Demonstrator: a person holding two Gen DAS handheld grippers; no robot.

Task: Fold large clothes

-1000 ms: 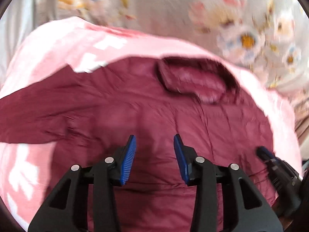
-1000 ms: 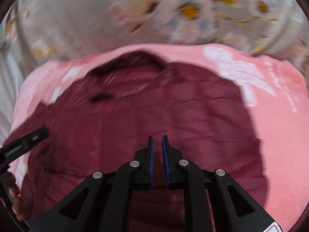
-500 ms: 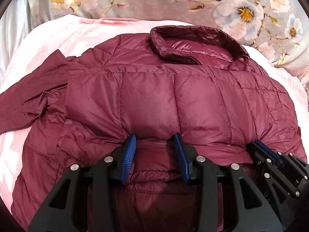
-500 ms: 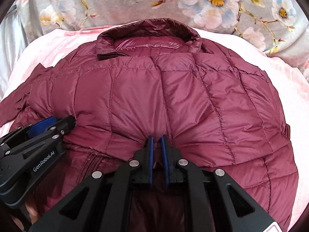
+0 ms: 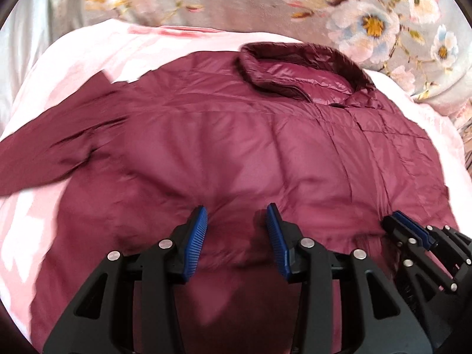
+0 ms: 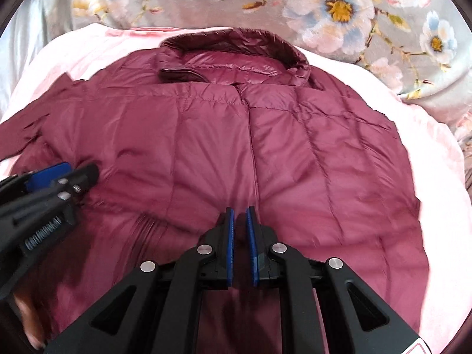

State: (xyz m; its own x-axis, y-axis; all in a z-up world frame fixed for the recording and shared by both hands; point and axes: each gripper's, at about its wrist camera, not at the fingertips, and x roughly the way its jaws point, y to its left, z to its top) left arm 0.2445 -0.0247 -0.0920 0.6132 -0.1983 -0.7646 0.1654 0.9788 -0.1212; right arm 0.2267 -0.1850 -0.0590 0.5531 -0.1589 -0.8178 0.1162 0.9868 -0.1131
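1. A bed with a flowery grey sheet (image 6: 339,8) fills the top of the frame.
2. A pink blanket (image 5: 88,50) lies on it.
3. A dark red puffy jacket (image 6: 236,147) lies flat on the blanket, in the middle.

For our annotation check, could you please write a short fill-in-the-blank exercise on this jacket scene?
1. The quilted jacket is coloured ____.
2. It lies on a blanket coloured ____.
3. The left tongs have their fingers spread ____.
4. The jacket's collar lies at its ____ end from the cameras.

Missing words: maroon; pink; open; far
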